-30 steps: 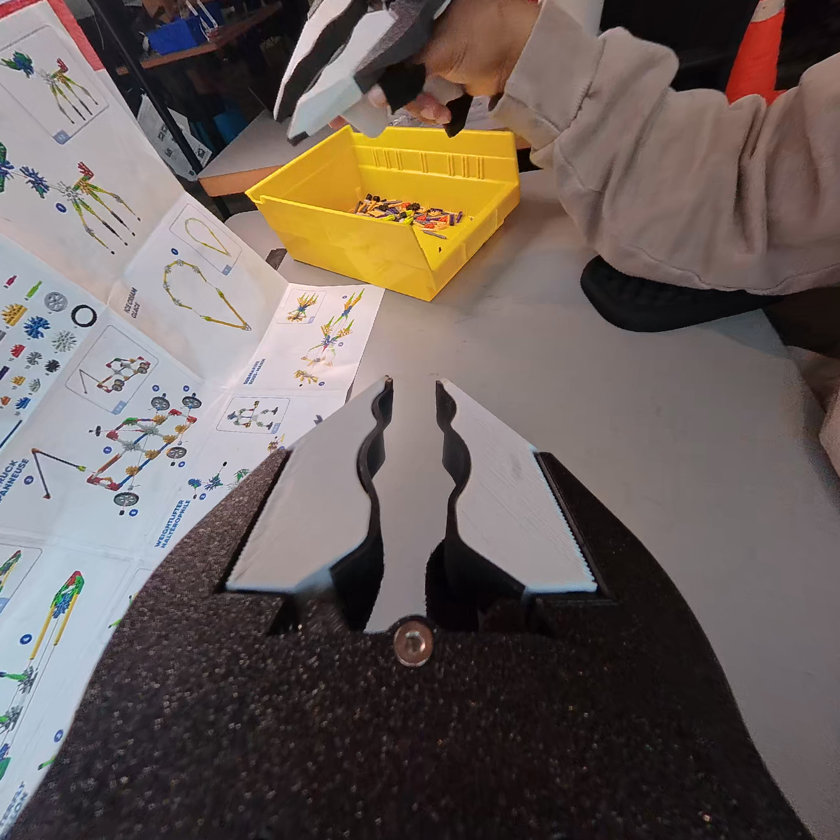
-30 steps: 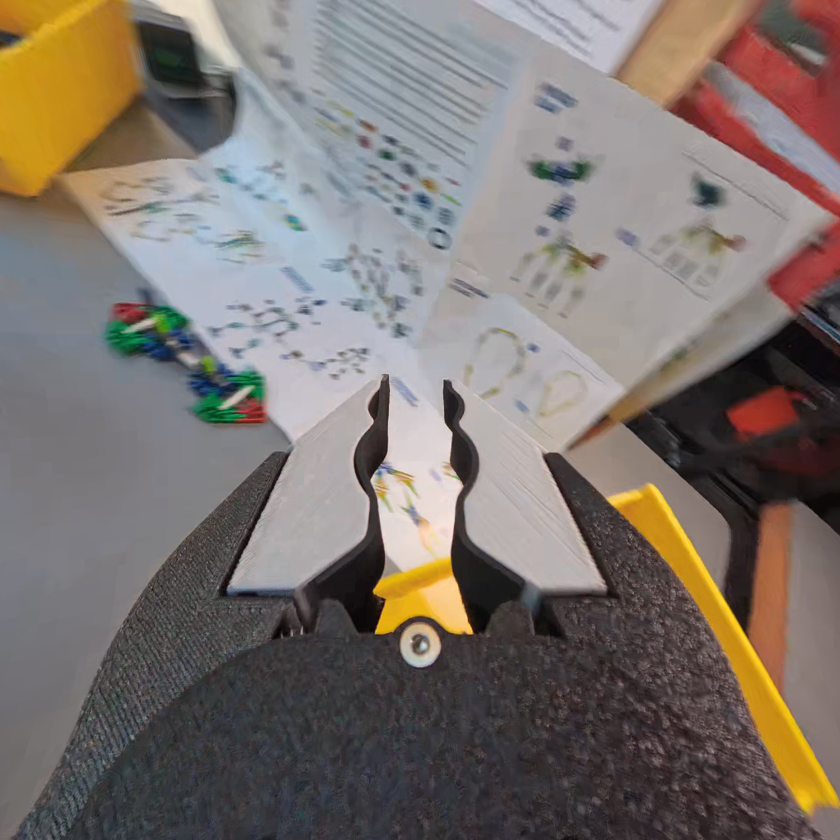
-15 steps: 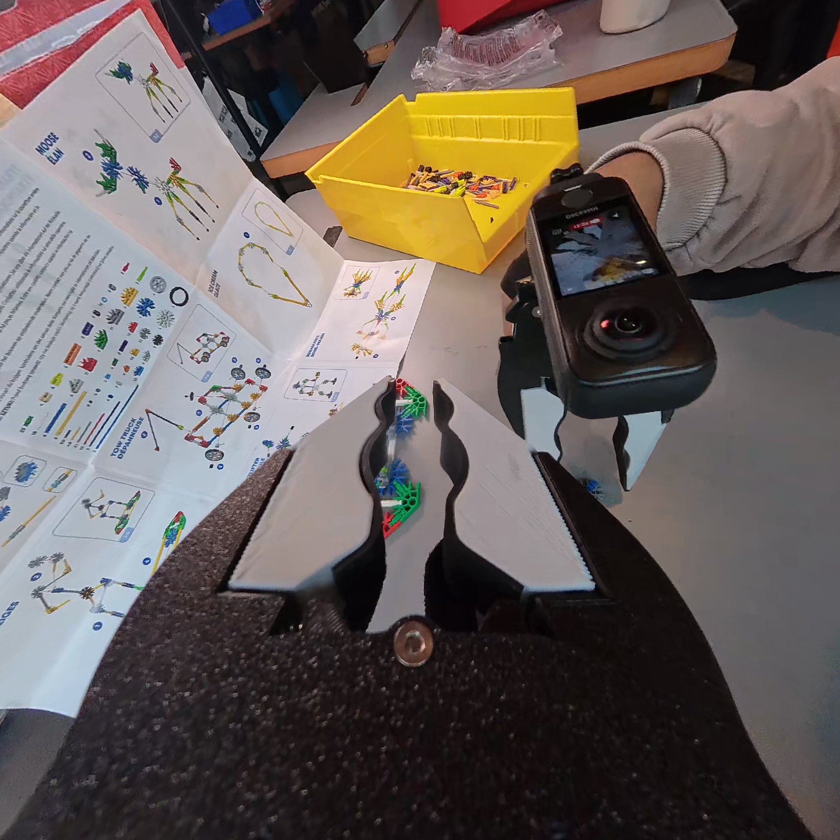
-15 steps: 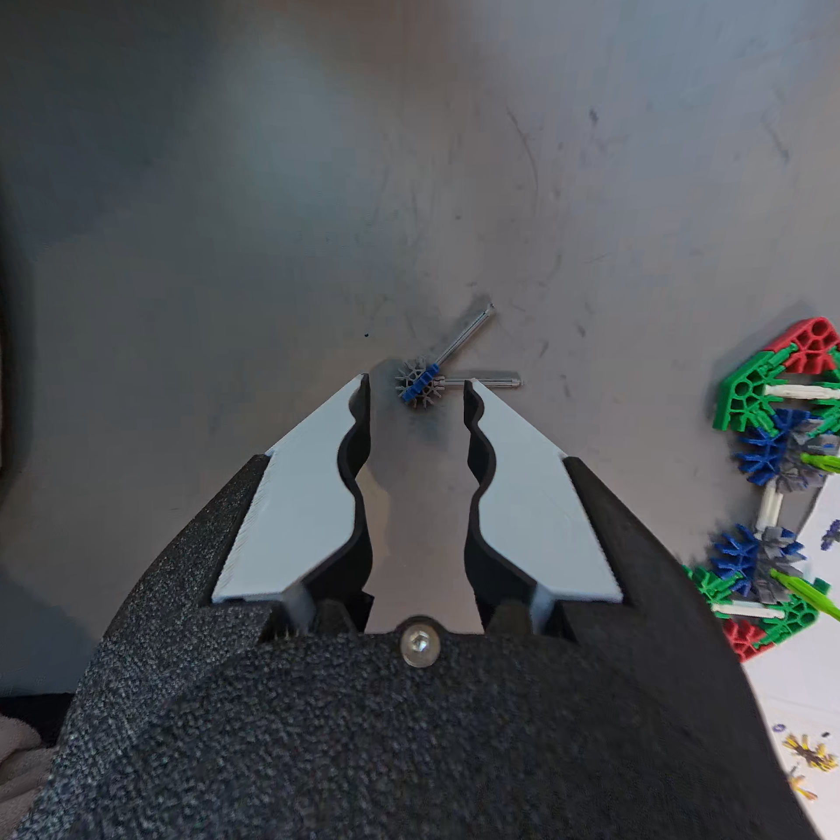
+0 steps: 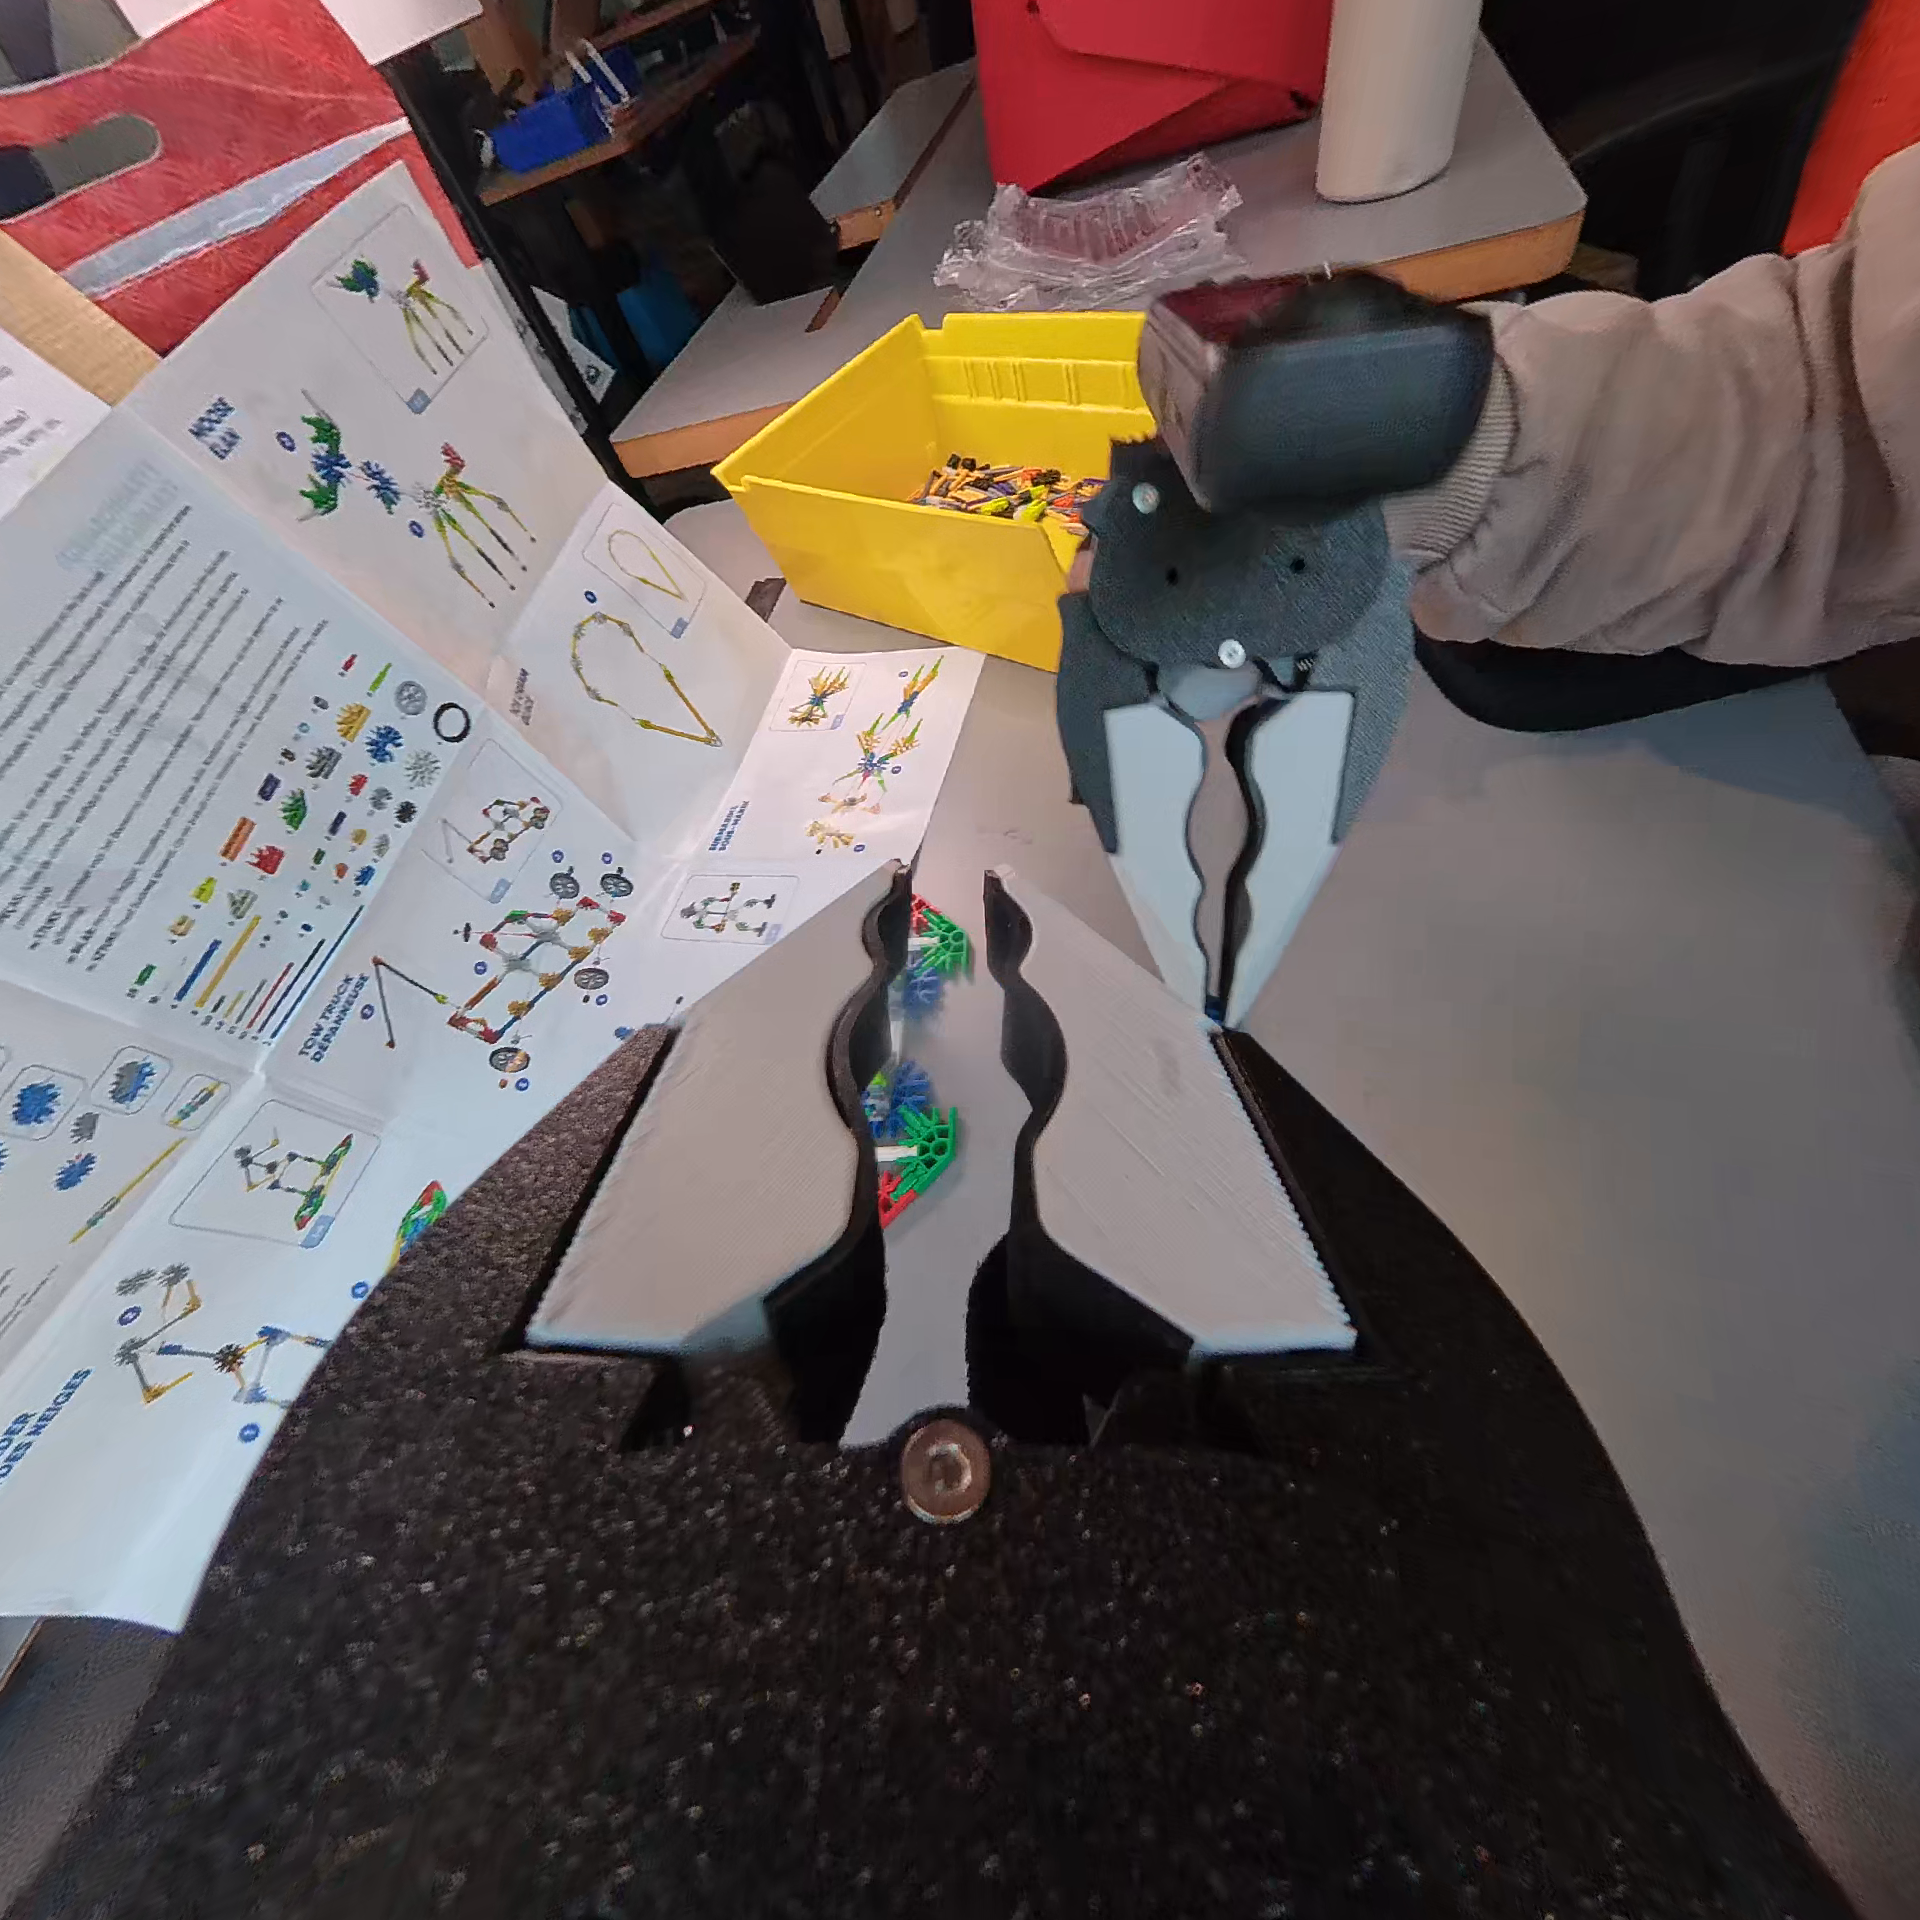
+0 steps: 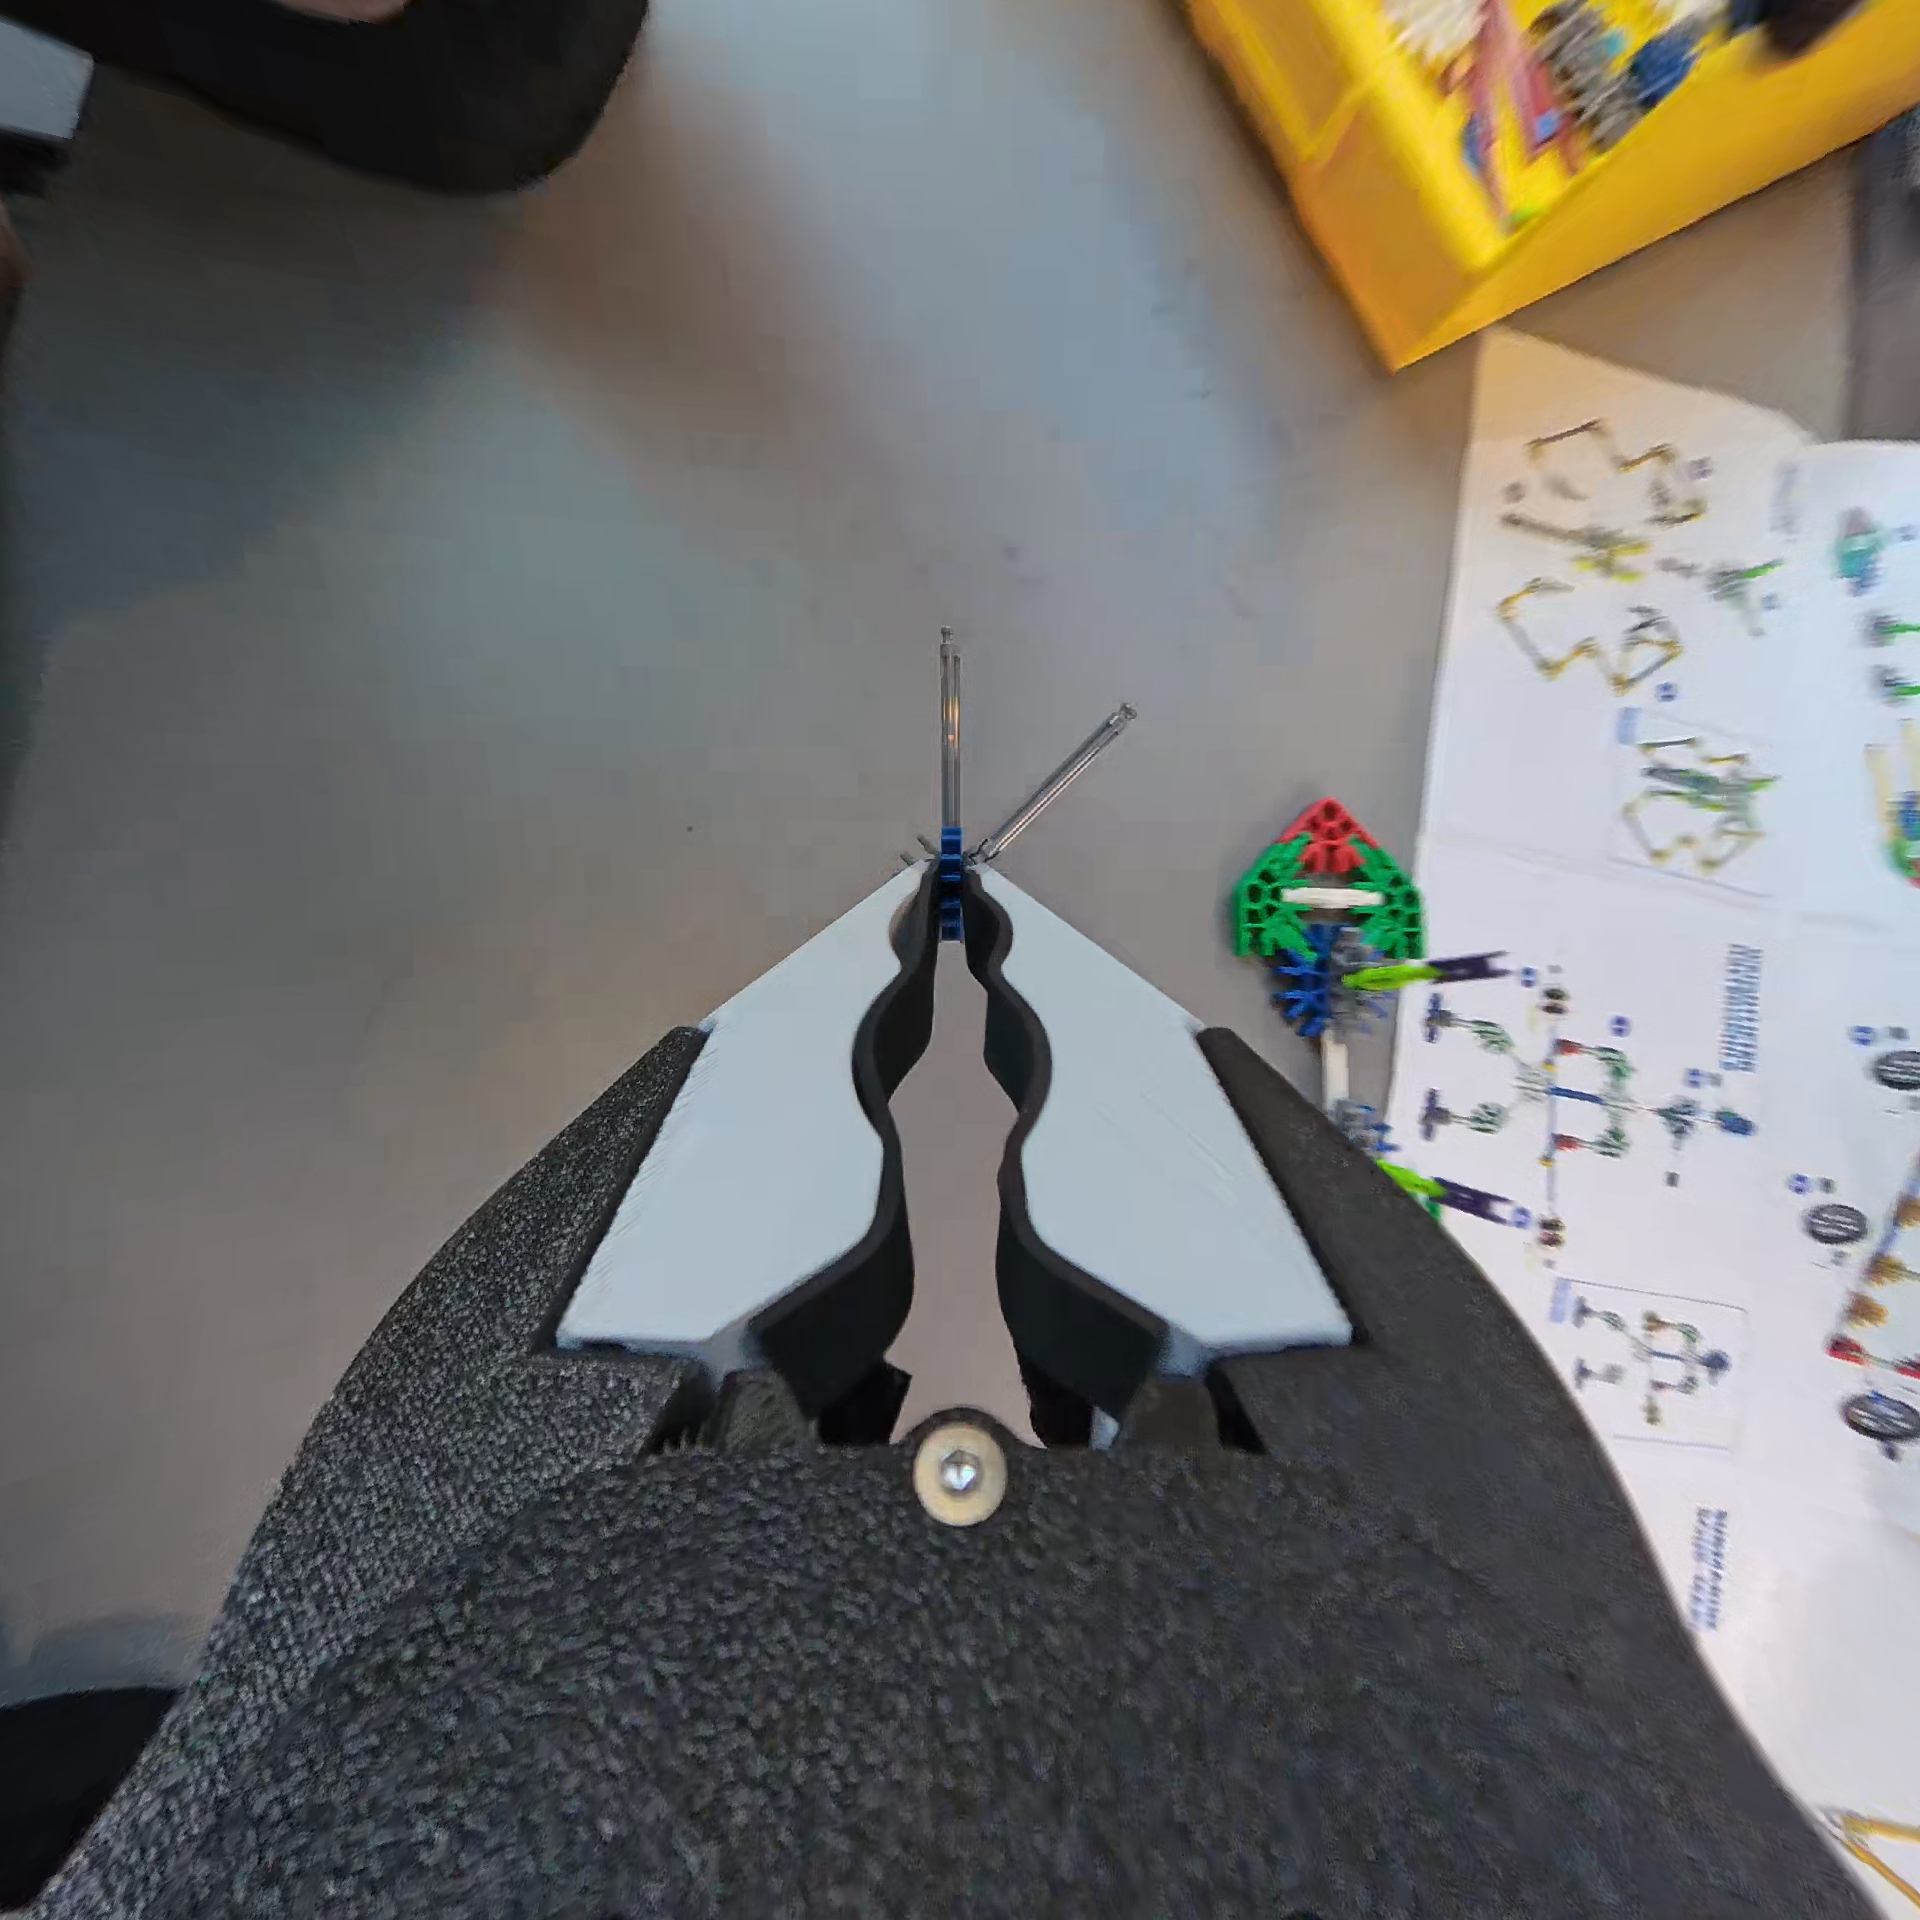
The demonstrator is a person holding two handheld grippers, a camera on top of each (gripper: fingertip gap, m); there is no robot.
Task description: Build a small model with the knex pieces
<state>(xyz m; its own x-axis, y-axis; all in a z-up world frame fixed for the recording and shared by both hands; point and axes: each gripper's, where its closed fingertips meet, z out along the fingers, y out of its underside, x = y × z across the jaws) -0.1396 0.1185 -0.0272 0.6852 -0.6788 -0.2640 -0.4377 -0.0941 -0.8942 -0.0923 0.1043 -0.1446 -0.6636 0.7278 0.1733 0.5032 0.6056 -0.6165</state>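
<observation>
My right gripper (image 6: 948, 883) is shut on a small blue connector piece (image 6: 950, 883) with two thin grey rods (image 6: 1055, 781) sticking out of it, just above the grey table. It also shows in the left wrist view (image 5: 1218, 992), tips down on the table. My left gripper (image 5: 945, 883) is open and empty, hovering over a green, blue and red toy assembly (image 5: 920, 1039) that lies on the table. The same assembly shows in the right wrist view (image 6: 1325, 925), right of my right gripper.
A yellow bin (image 5: 914, 540) with several small coloured parts stands at the back, also in the right wrist view (image 6: 1475, 208). A large unfolded instruction sheet (image 5: 312, 831) lies and leans at the left. A person's sleeve (image 5: 1683, 488) reaches in from the right. My hands' fingertips stand some 12 cm from each other.
My right gripper has closed on the blue connector with rods, which lay loose on the table before, and turned toward the bin. My left gripper stays open over the assembly.
</observation>
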